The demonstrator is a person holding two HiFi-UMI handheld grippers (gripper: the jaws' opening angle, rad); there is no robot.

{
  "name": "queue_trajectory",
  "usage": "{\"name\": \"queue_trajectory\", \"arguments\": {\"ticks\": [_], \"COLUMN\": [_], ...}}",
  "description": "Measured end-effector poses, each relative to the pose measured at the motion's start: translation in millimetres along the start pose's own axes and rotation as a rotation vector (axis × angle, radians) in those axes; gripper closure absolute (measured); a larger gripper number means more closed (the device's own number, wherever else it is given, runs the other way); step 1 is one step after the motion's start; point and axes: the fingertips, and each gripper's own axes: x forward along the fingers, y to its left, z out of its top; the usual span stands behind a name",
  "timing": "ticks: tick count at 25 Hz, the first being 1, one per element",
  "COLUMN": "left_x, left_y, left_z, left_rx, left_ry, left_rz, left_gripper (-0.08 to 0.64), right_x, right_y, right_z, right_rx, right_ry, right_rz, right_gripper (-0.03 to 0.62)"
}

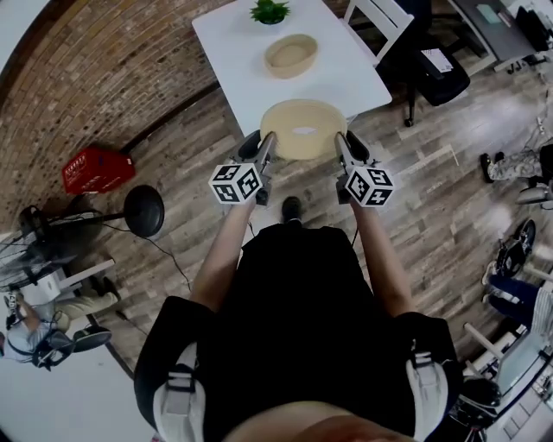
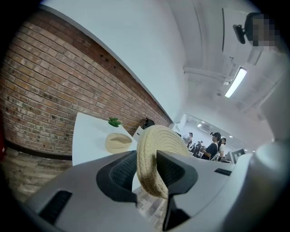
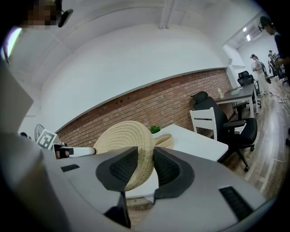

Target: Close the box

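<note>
A round woven lid (image 1: 304,129) hangs level over the near edge of the white table (image 1: 350,76), carried between both grippers. My left gripper (image 1: 266,148) is shut on the lid's left rim (image 2: 152,154), with the rim pinched between its dark pads. My right gripper (image 1: 342,148) is shut on the lid's right rim (image 3: 124,140) in the same way. The matching woven box (image 1: 290,54) stands open farther along the table, apart from the lid. The box (image 2: 118,142) shows beyond the lid in the left gripper view, and the box (image 3: 164,140) peeks out behind it in the right gripper view.
A small green plant (image 1: 270,11) stands at the table's far end. A white chair (image 1: 380,22) and a black office chair (image 1: 436,69) are to the table's right. On the wood floor to the left are a red basket (image 1: 98,168) and a black round stand (image 1: 143,210).
</note>
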Motion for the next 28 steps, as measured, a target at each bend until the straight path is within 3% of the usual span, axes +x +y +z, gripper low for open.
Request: {"name": "queue_trajectory", "arguments": {"ticks": [12, 28], "left_x": [26.9, 103.7], "left_y": [8.9, 4.3], "left_z": [13.3, 40.5], "left_rx": [0.004, -0.049], "left_ry": [0.004, -0.049], "left_rz": [0.032, 0.197], "left_gripper": [0.417, 0.42], "right_x": [28.2, 105.0], "right_y": [-17.5, -84.4], "right_z": [7.6, 59.2], "right_rx": [0.02, -0.003], "right_ry": [0.028, 0.134], "right_rz": [0.026, 0.185], "right_gripper": [0.485, 0.485]}}
